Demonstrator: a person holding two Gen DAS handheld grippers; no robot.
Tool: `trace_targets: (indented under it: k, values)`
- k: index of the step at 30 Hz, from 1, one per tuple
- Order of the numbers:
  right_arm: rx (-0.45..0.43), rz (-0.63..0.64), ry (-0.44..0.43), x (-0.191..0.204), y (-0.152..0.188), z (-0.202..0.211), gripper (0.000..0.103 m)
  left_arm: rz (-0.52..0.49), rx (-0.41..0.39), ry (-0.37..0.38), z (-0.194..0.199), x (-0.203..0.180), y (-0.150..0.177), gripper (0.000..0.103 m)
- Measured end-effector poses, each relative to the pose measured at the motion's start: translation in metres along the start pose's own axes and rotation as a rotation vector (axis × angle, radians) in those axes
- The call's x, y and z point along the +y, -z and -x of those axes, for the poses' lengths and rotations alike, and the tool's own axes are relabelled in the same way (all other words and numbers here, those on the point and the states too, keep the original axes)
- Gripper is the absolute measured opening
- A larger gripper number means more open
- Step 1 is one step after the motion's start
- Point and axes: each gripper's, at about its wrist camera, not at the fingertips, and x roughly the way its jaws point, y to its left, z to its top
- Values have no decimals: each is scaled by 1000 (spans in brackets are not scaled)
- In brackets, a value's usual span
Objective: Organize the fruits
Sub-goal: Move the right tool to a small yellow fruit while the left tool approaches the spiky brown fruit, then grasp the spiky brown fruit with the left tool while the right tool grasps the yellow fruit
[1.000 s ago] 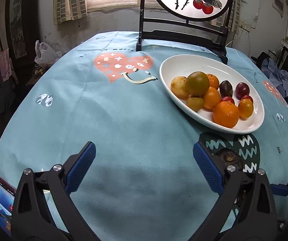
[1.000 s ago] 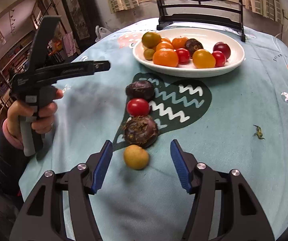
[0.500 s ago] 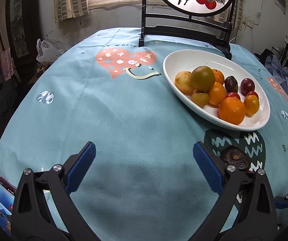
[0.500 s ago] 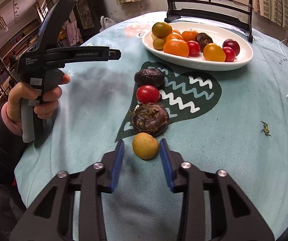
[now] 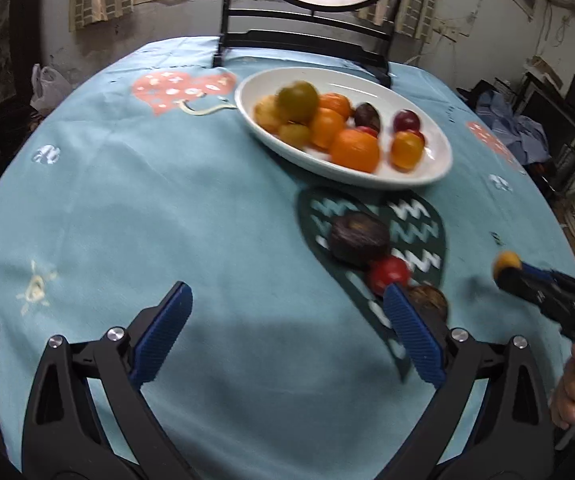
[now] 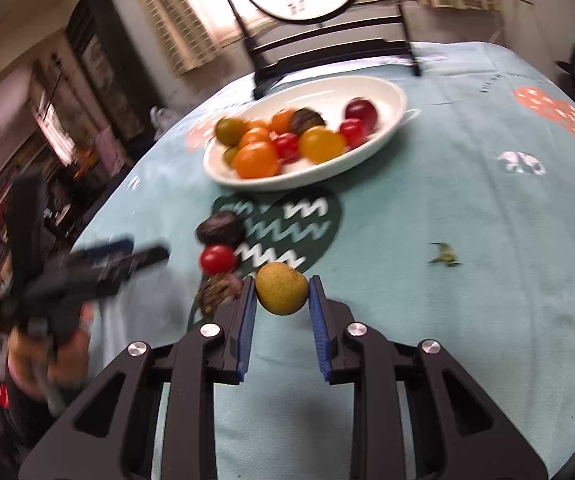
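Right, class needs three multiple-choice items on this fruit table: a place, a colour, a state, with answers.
1. Where is the loose red tomato on the tablecloth? A between the dark fruits B on a stool C inside a cup
2. The dish is: A blue B white C black
3. The right gripper is: A open, empty B shut on a tomato C shut on the yellow fruit
Answers: A, dark fruits flank it in a row; B, its rim is white; C, both pads press the fruit.
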Motion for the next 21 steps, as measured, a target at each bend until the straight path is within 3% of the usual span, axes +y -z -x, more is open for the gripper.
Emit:
trace_targets:
  k: [4, 7, 16, 21]
  values:
    - [-15, -65, 3, -14, -4, 5, 27, -99, 21, 23, -1, -44, 13, 78]
    - [-20, -84, -4, -19, -4, 8, 27, -107, 45, 14, -11, -59, 14, 68]
    - [-19, -70, -21, -17, -1, 13, 27, -61, 97, 53, -23, -75, 16, 60]
    - [-31, -75, -22, -18, -2, 15, 27, -69, 87, 11, -27, -81, 17, 49]
